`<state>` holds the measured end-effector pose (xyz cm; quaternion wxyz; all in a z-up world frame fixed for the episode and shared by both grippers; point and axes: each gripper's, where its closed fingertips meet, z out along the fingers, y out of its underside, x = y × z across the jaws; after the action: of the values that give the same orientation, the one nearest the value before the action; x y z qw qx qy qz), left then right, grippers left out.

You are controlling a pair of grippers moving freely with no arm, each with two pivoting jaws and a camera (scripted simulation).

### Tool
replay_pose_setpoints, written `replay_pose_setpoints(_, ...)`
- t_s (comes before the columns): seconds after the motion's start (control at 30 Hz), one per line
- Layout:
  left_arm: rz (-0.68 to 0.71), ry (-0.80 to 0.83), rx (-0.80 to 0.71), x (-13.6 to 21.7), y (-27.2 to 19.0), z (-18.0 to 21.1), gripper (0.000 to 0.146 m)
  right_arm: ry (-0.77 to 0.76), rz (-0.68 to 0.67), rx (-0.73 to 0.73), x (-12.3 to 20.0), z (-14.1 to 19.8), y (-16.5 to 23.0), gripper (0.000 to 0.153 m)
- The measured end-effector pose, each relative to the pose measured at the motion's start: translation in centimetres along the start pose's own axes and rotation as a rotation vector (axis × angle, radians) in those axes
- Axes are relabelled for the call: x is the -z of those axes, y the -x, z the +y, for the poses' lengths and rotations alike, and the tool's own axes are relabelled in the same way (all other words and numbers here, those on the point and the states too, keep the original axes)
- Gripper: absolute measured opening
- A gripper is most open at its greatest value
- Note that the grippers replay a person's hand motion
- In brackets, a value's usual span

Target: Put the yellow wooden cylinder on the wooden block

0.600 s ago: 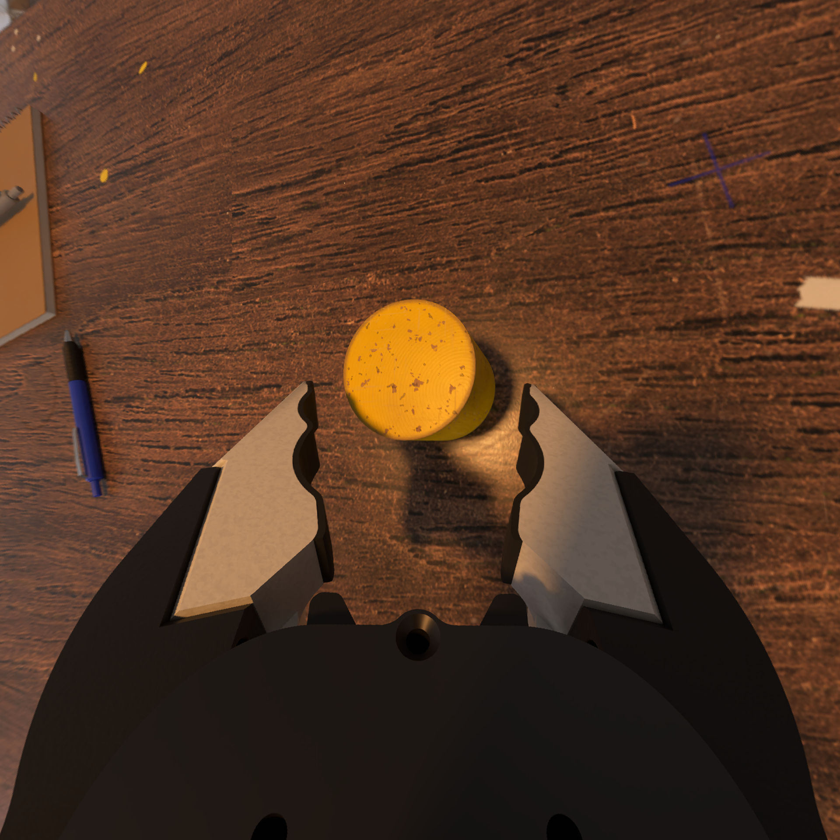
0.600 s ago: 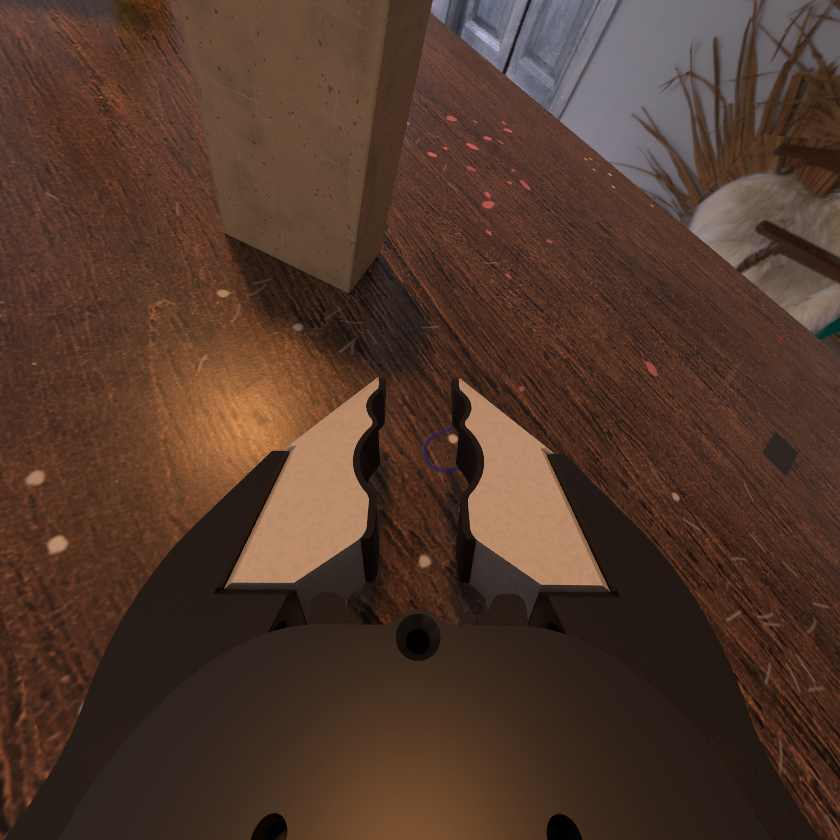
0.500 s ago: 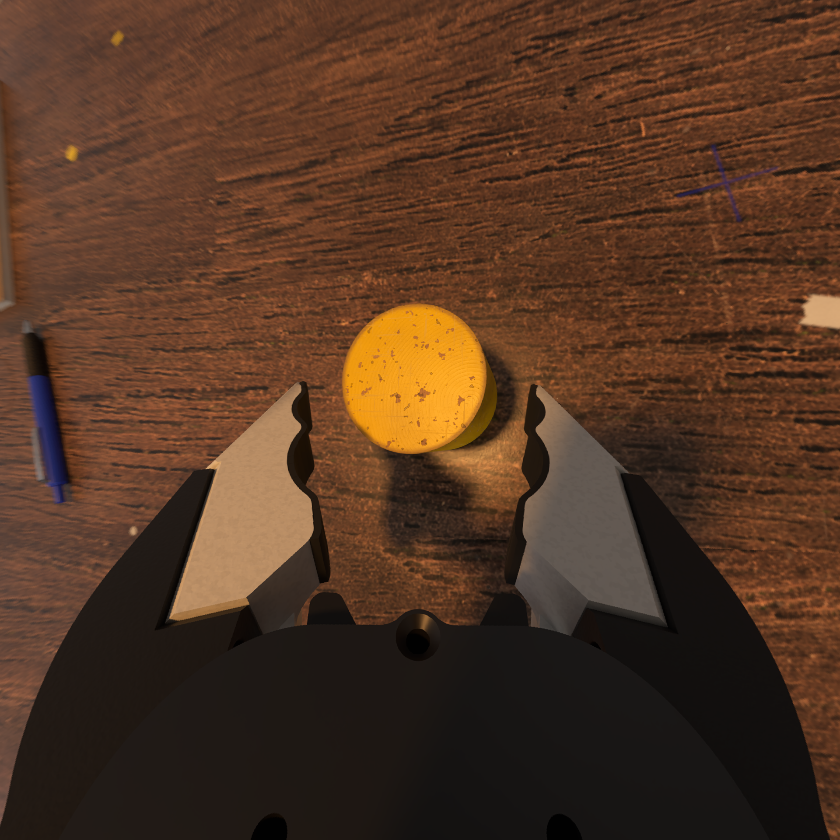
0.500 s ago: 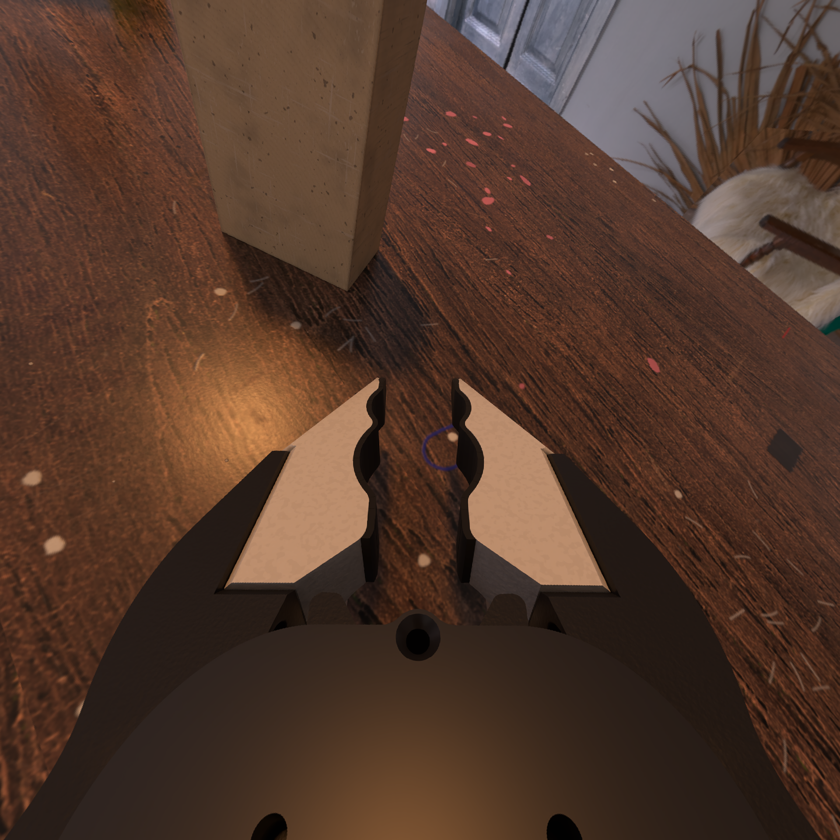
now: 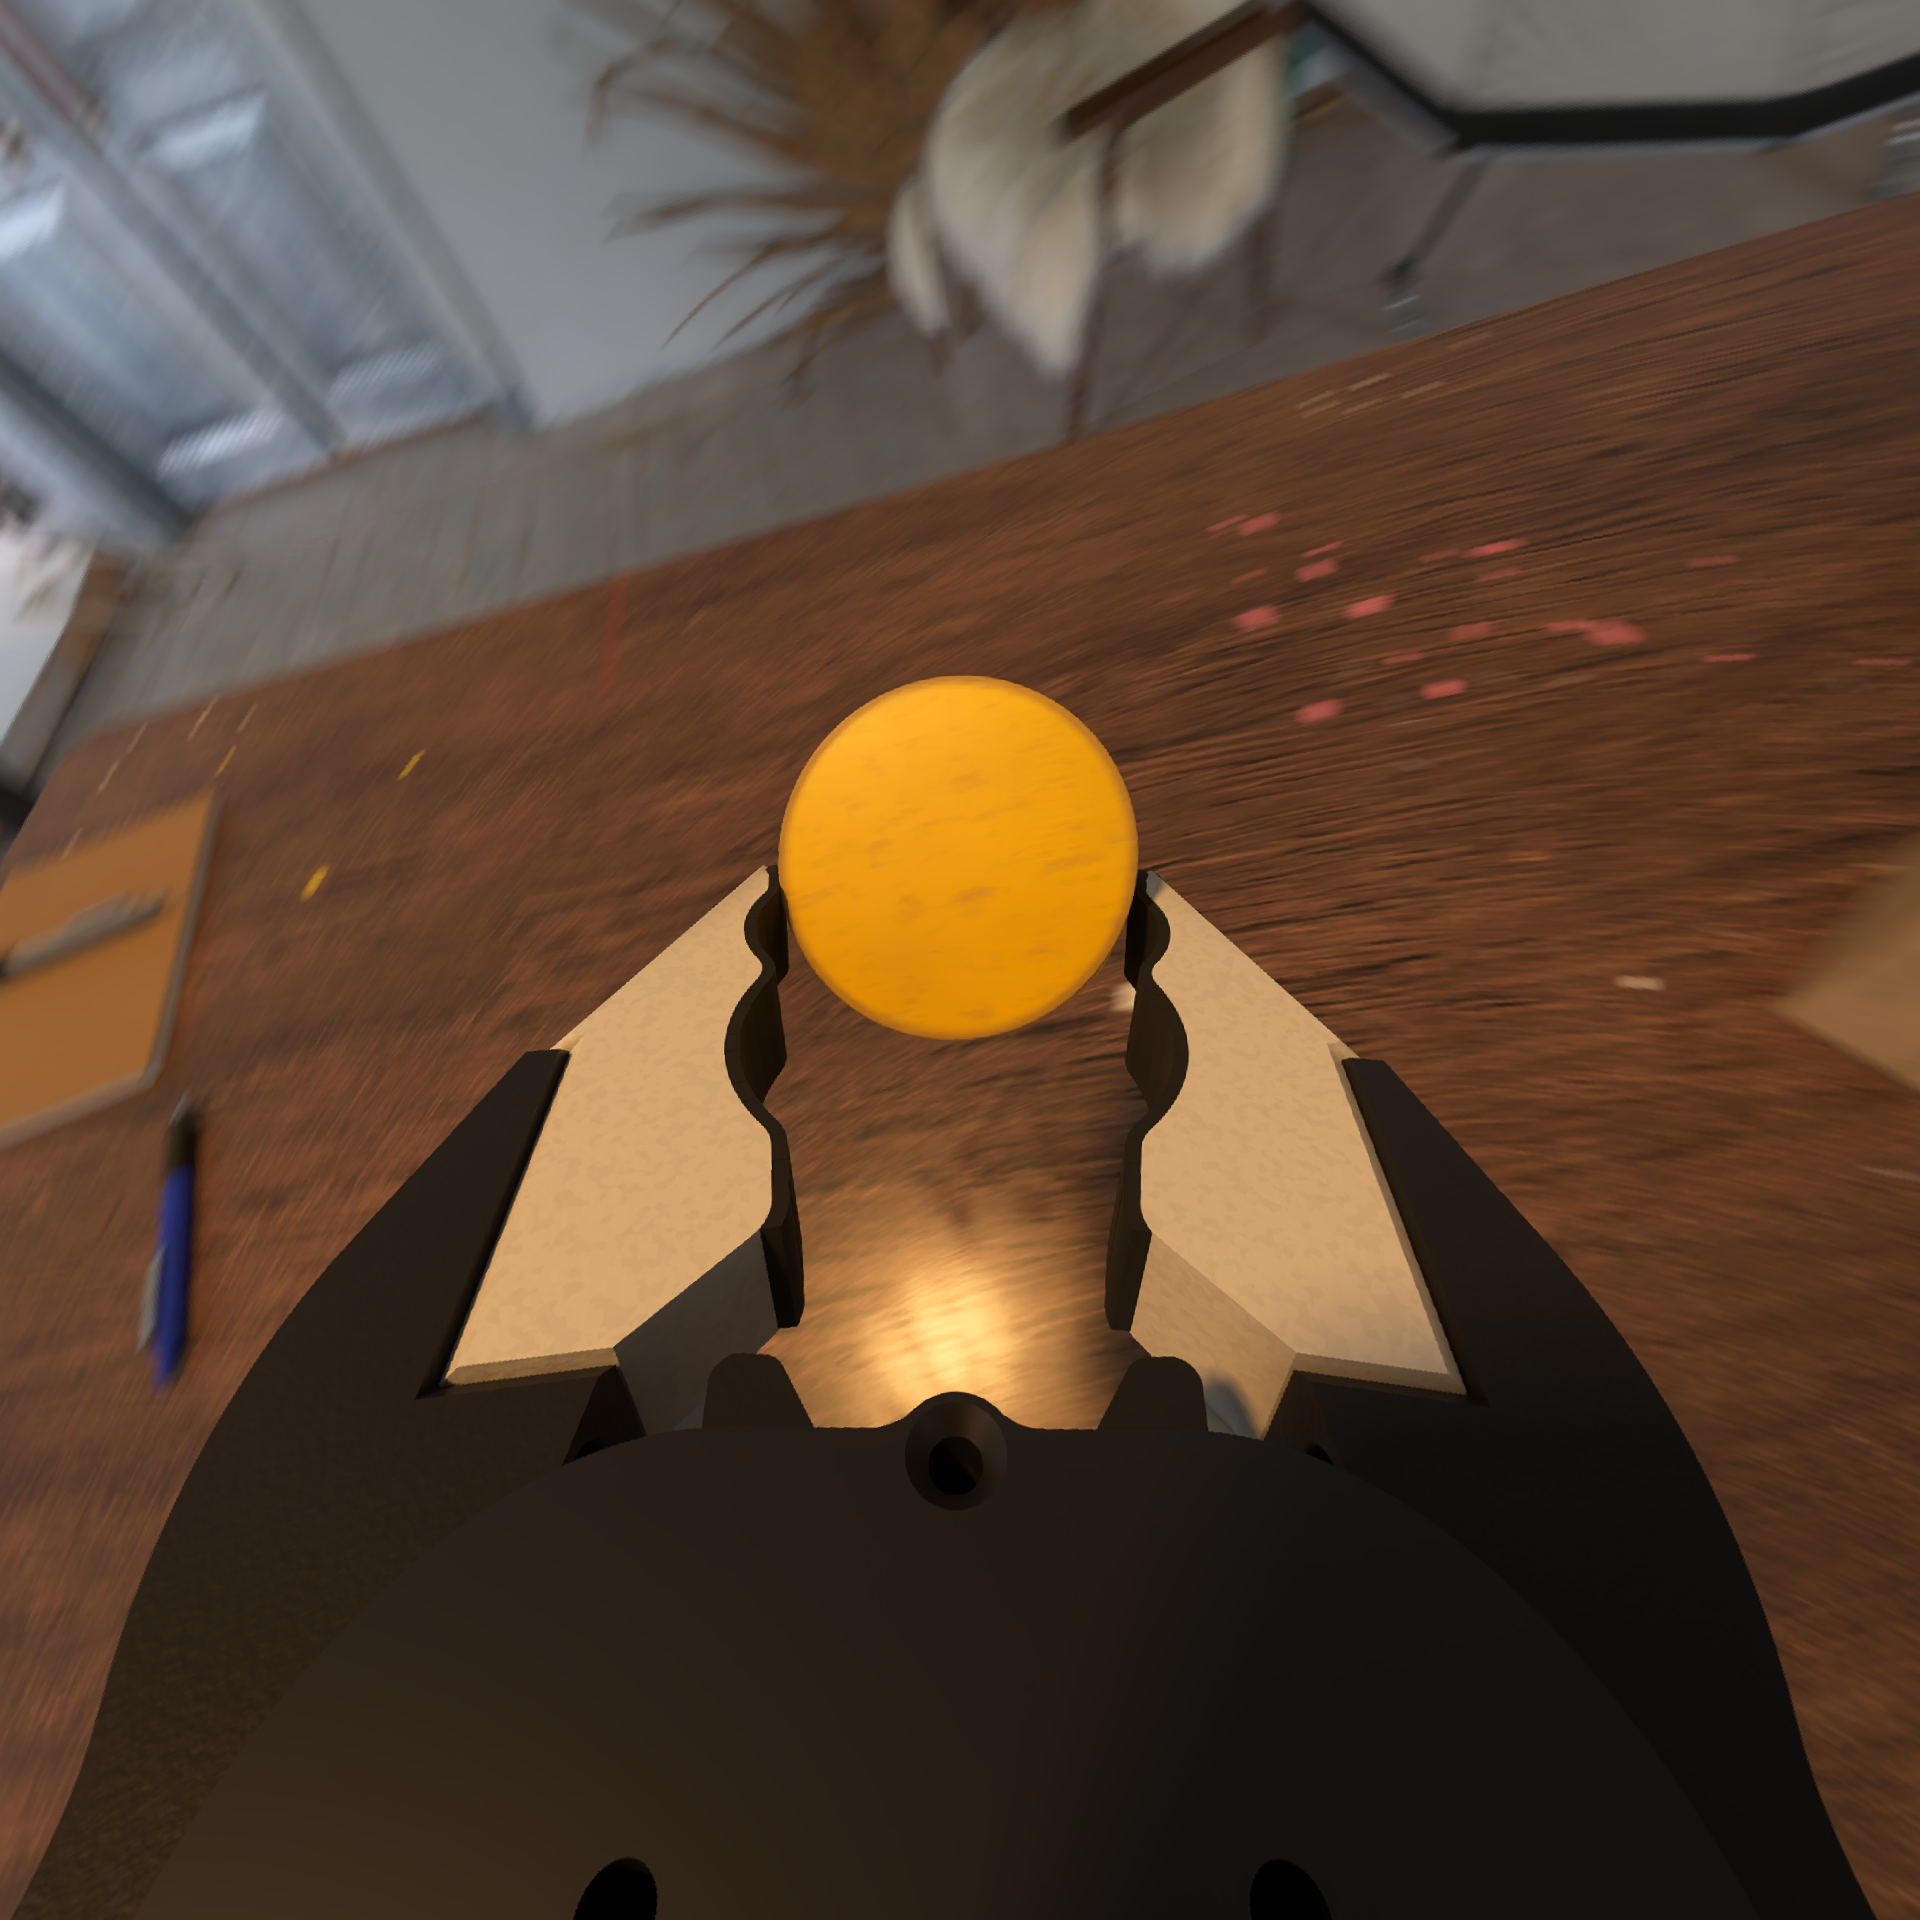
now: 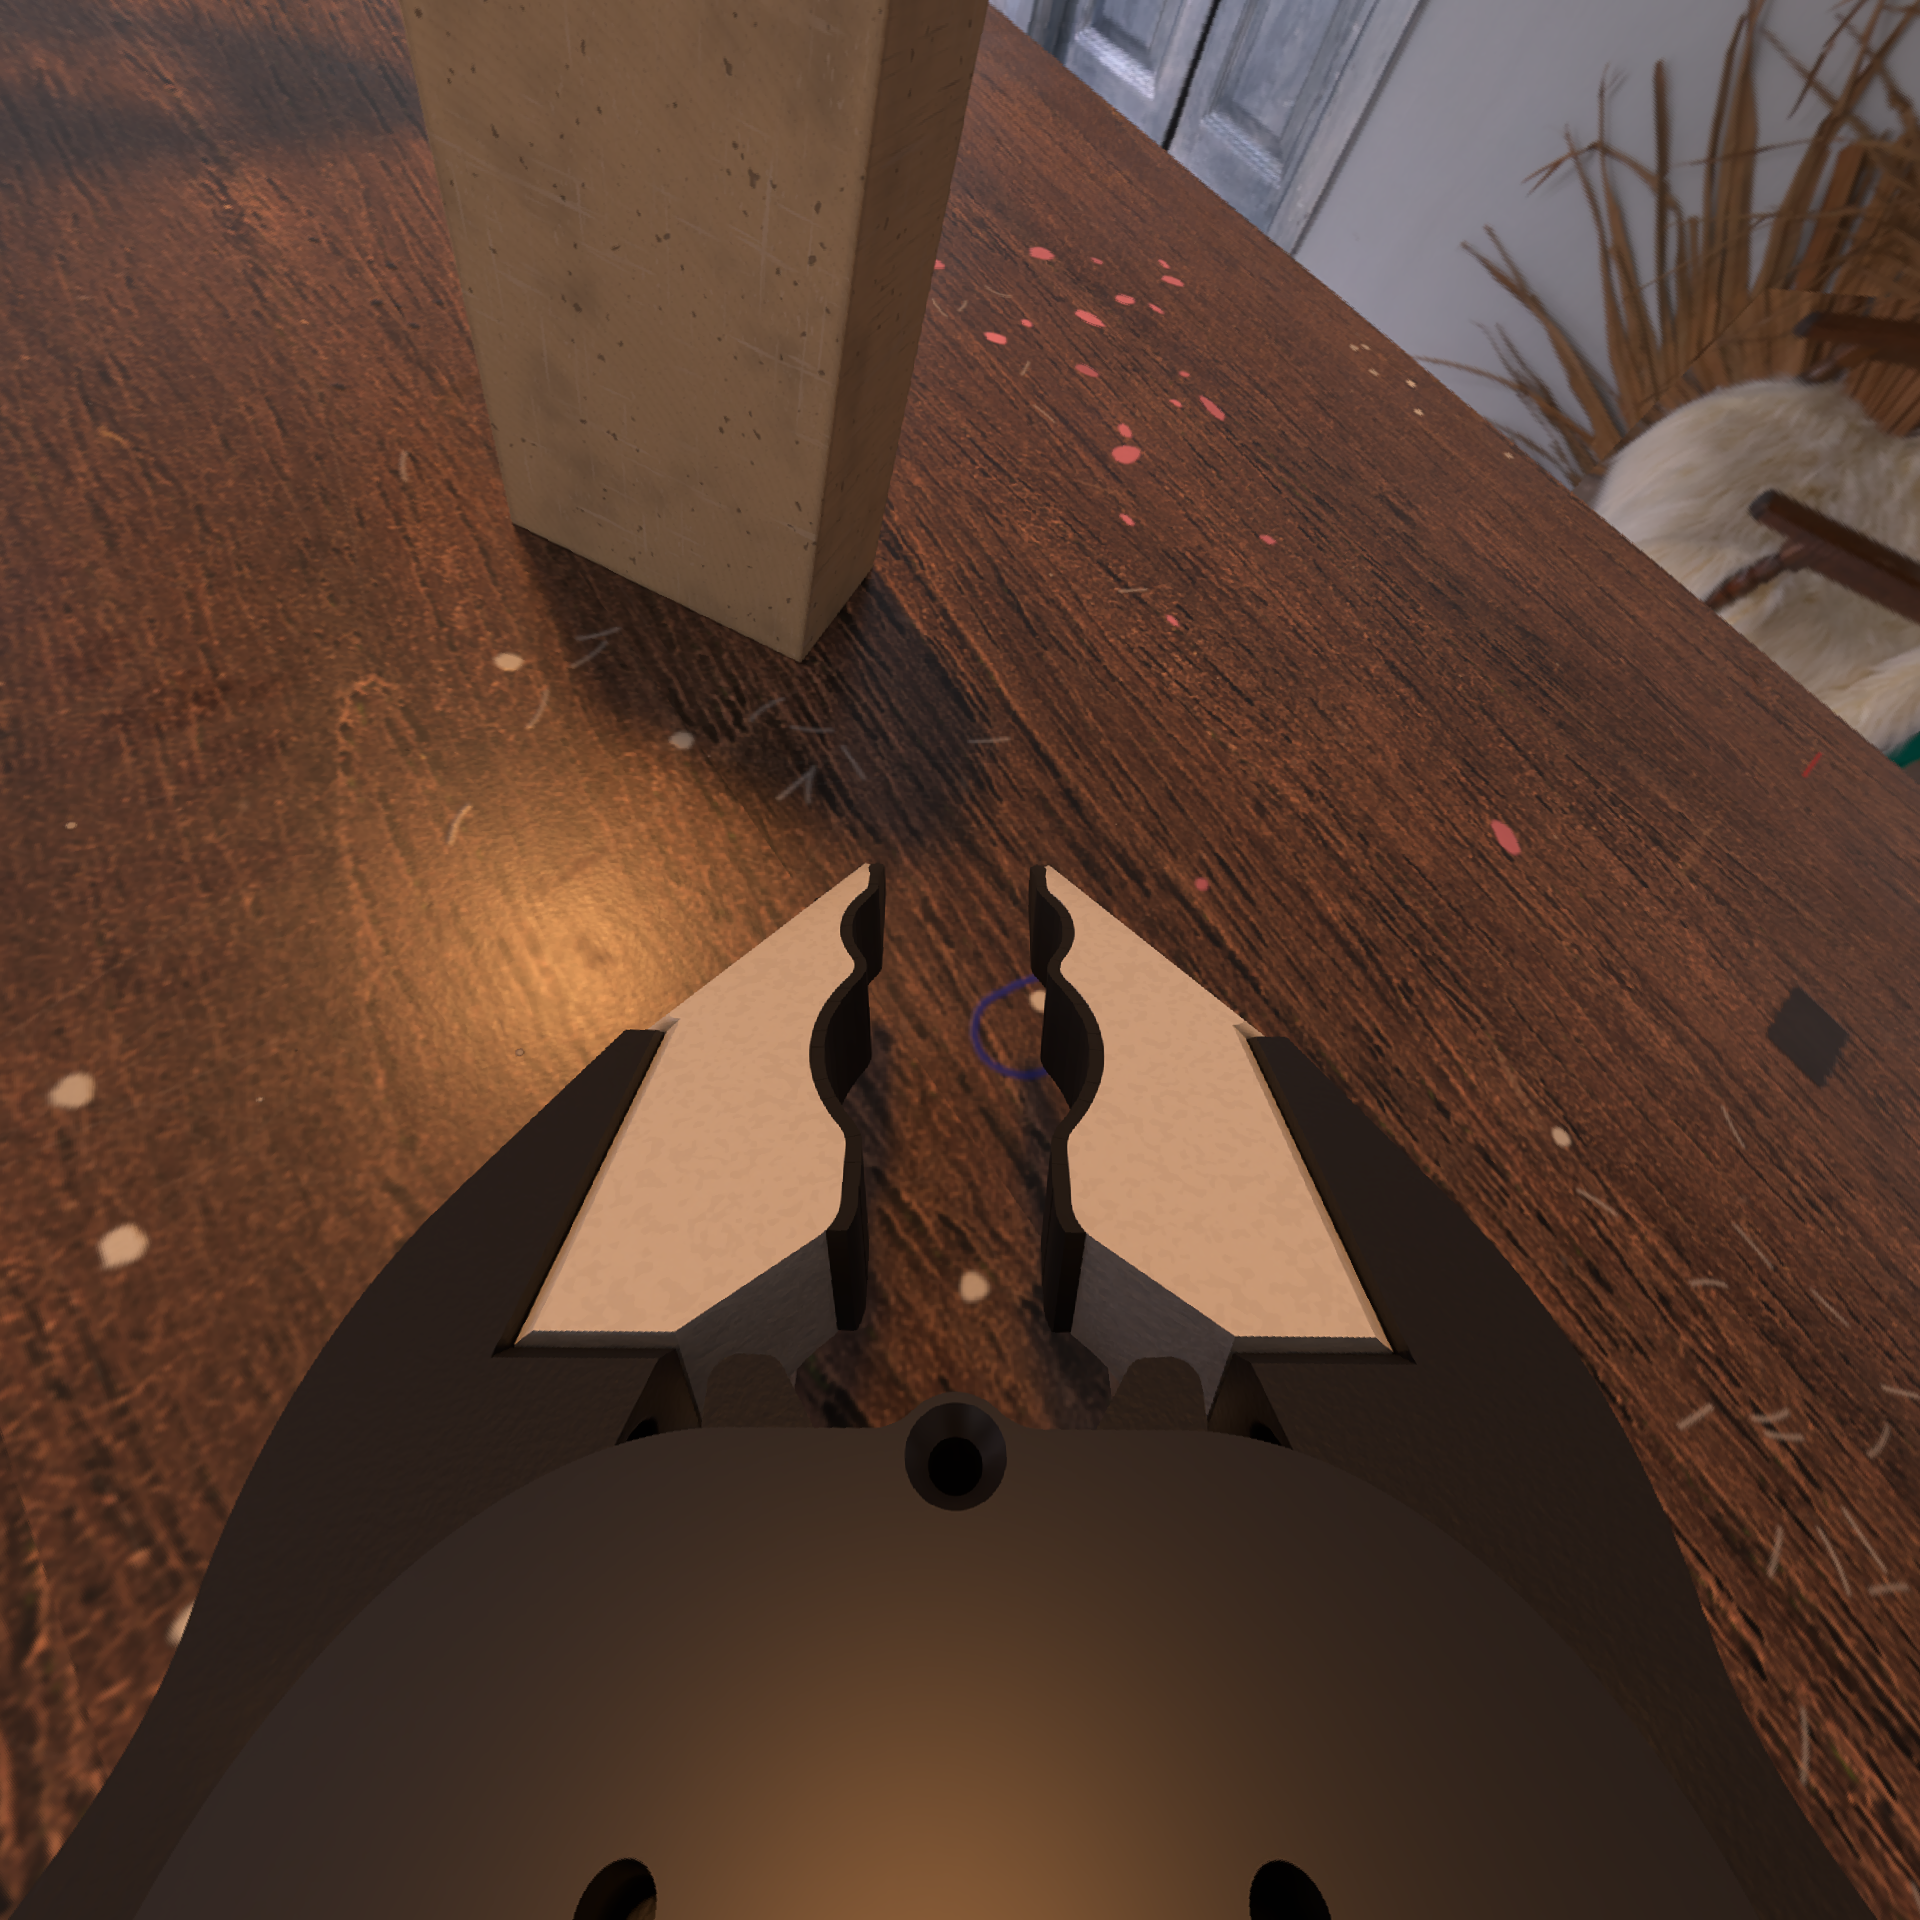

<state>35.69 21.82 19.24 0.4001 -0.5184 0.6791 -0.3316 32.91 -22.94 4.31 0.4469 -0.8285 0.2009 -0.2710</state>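
Observation:
My left gripper (image 5: 958, 878) is shut on the yellow wooden cylinder (image 5: 956, 831), whose round end face points at the camera. The cylinder is held clear above the dark wooden table (image 5: 1455, 831). This view is tilted up and blurred. A tan corner at its right edge (image 5: 1860, 997) may be the wooden block. In the right wrist view the tall pale wooden block (image 6: 686, 312) stands upright on the table just ahead and left of my right gripper (image 6: 956, 873). That gripper is empty, its jaws a narrow gap apart.
An orange board (image 5: 83, 987) and a blue pen (image 5: 171, 1268) lie at the table's left. Pink paint spots (image 6: 1122, 436) mark the table beyond the block. The far table edge, a fur-covered chair (image 6: 1766, 499) and dried grass lie behind.
My left gripper has closed on the yellow cylinder, lifted it off the table and tilted up from looking straight down. The right gripper has barely moved.

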Motion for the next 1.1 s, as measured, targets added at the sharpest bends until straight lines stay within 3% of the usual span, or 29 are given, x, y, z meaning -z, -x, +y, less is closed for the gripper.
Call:
replay_pose_setpoints(0.2,0.363,-0.202,-0.223,3.0,-18.1,-5.4,0.065,-0.004,0.033,-0.017,0.3,0.3,-1.1,0.026)
replay_pose_setpoints(0.37,0.596,-0.139,-0.357,2.2,-25.2,-7.2,0.065,-0.005,0.029,-0.045,0.3,0.4,-1.5,0.027)
replay_pose_setpoints(0.63,0.791,-0.094,-0.423,1.8,-29.8,-8.8,0.065,0.016,0.025,-0.024,0.0,0.7,-1.3,0.027)
replay_pose_setpoints(0.87,0.782,-0.068,-0.466,0.6,-30.4,-9.3,0.065,0.012,0.023,-0.021,0.1,0.6,-1.3,0.027)
replay_pose_setpoints(1.1,0.710,0.062,-0.486,-1.4,-30.9,-7.3,0.065,0.019,0.007,-0.006,-0.1,0.6,-0.9,0.026)
